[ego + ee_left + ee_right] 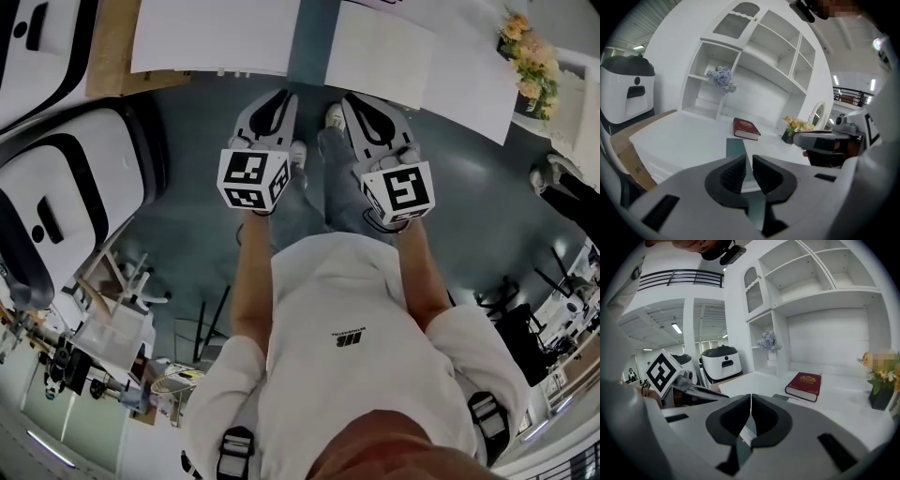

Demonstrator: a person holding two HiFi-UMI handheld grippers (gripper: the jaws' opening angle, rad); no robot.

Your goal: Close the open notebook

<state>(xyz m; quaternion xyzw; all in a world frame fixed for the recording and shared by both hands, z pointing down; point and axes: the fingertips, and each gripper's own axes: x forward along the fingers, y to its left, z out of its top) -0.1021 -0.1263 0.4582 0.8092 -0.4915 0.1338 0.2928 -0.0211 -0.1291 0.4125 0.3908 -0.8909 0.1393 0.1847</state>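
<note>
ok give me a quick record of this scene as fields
red book: closed, lying flat on the white desk
flowers: on the desk, right of the book in the left gripper view
left gripper: jaws slightly apart, nothing between
right gripper: jaws together, empty
contact: neither gripper touches the book

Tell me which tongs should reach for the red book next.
Left, probably. The book lies nearly straight ahead of the left tongs, whose jaws stand slightly apart. The right tongs are shut, with the book off to their right.
</note>
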